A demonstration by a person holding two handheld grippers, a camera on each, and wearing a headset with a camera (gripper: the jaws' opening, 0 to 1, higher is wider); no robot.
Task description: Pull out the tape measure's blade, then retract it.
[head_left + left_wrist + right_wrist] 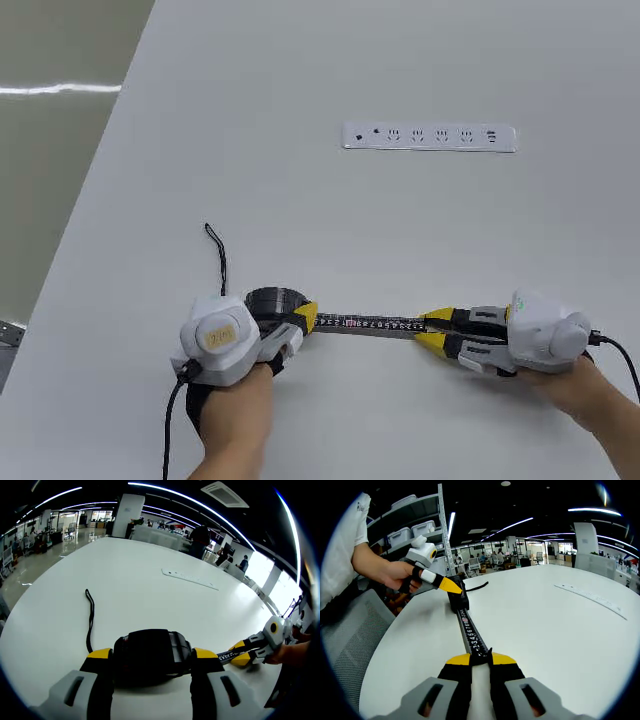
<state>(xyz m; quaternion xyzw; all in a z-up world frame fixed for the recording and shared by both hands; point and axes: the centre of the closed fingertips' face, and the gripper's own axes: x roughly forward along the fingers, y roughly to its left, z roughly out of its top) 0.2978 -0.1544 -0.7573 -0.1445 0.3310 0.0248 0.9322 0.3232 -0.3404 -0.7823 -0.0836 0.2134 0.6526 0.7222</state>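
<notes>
At the far left of the bench [300,180] the black wrist strap [218,255] trails loose from the tape measure [272,300]. It is limp cord and no use as a handle.

The left tool [300,325] is clamped on the tape's dark case [150,645], one yellow tip on either side. The case rests on the bench and looks compact, hard and fairly dense. Its ribbed sides give a good purchase, so the flanks seem the right place to grip. It is also the one container here, and it likely holds the coiled rest of the blade under spring tension.

The blade [365,323] runs from the case to the right, partly drawn out and low over the bench, its printed scale facing up. It is probably thin, springy steel, stiff along its curve but ready to kink or snap back if let go.

The right tool [480,658] is closed on the blade's end, jaws nearly together. The tip is the sensible hold, though it is slick and narrow.

A white power strip [430,136] lies well apart, further back.
</notes>
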